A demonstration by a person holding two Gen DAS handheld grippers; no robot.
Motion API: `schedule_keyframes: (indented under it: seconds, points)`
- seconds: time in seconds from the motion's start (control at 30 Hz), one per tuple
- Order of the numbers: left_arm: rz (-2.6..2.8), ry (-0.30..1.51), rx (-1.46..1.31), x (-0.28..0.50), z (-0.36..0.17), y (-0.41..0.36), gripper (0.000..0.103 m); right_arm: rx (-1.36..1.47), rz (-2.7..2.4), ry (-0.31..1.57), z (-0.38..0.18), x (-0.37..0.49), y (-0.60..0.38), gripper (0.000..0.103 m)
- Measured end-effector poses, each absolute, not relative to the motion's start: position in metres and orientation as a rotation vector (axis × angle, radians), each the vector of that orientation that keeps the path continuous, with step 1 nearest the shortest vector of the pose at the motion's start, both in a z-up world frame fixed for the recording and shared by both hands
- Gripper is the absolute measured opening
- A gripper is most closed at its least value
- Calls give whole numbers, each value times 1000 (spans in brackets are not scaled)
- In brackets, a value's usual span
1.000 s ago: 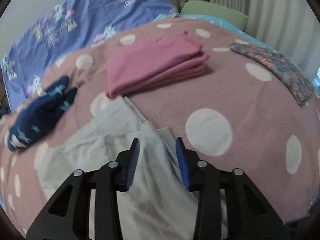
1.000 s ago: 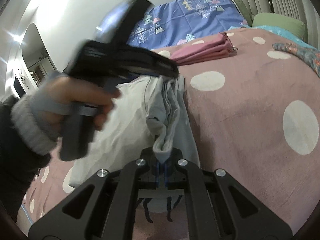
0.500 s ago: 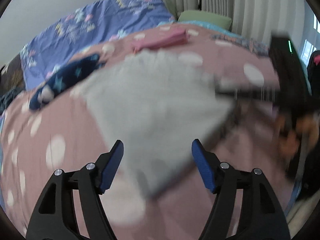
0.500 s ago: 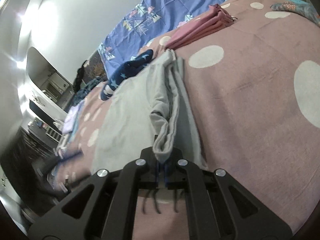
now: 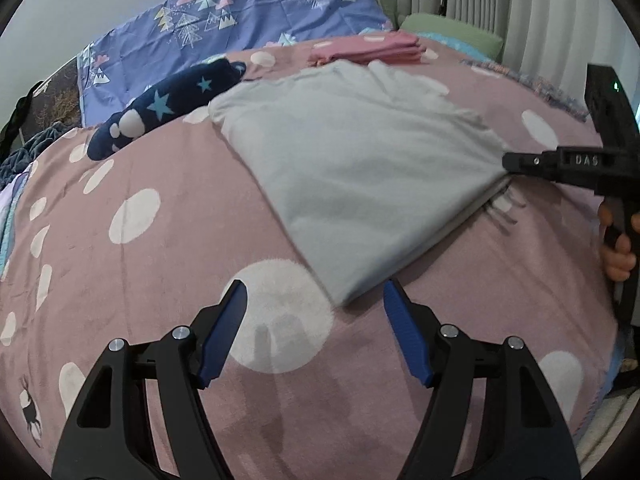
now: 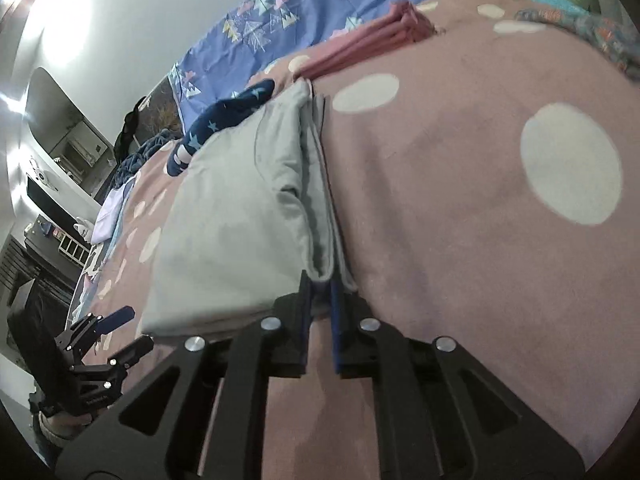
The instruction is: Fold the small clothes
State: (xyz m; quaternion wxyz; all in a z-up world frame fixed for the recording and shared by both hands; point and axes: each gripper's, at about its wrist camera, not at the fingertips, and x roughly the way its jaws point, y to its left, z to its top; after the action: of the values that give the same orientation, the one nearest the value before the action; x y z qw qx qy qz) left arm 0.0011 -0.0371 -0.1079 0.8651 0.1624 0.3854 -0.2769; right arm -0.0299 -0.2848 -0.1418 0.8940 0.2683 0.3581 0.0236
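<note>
A light grey garment lies folded flat on the pink polka-dot blanket; it also shows in the right wrist view. My left gripper is open and empty, just short of the garment's near corner. My right gripper is shut on the garment's folded edge, low over the blanket; it shows in the left wrist view at the garment's right corner. The left gripper shows small in the right wrist view.
A folded pink stack lies behind the grey garment. A navy star-print piece lies to its left. A floral cloth lies at the right edge. A blue patterned sheet and green pillow are at the back.
My left gripper let go of the grey garment, opened wide and pulled back towards the near corner. The garment now lies flatter, with my right gripper still clamped on its edge.
</note>
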Motion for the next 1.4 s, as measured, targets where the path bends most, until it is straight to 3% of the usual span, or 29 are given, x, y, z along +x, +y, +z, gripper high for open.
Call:
schedule_keyframes:
  seconds: [0.07,0.2,0.27,0.33,0.4,0.47,1.03,1.13,1.27,1.37,1.4]
  points:
    - [-599,786,319,0,-99,-39,71,473,6,690,-126,-36,-279,18]
    - [-612,727,302,5,-86,-52,71,334,22,588,-100,-38,-263,19]
    - [-632,720,286,8,-87,-59,58,307,82,582,-98,-35,-254,18]
    - [-656,747,278,12,-96,-66,16,293,130,617,-108,-26,-247,12]
    - [-662,811,283,17,-116,-72,7,270,92,733,-134,-9,-247,9]
    - [-648,825,302,15,-130,-73,7,316,80,798,-149,-1,-254,0]
    - [-624,811,341,11,-132,-76,8,313,86,806,-148,-1,-259,4]
    - [-631,836,309,14,-128,-73,9,319,117,802,-141,-5,-261,12]
    - [-702,793,98,24,-92,-51,9,272,111,692,-109,-11,-267,42]
    - [-635,744,122,43,-76,-49,17,228,124,654,-91,0,-275,53]
    - [-614,760,131,52,-78,-50,26,230,156,674,-90,12,-280,56]
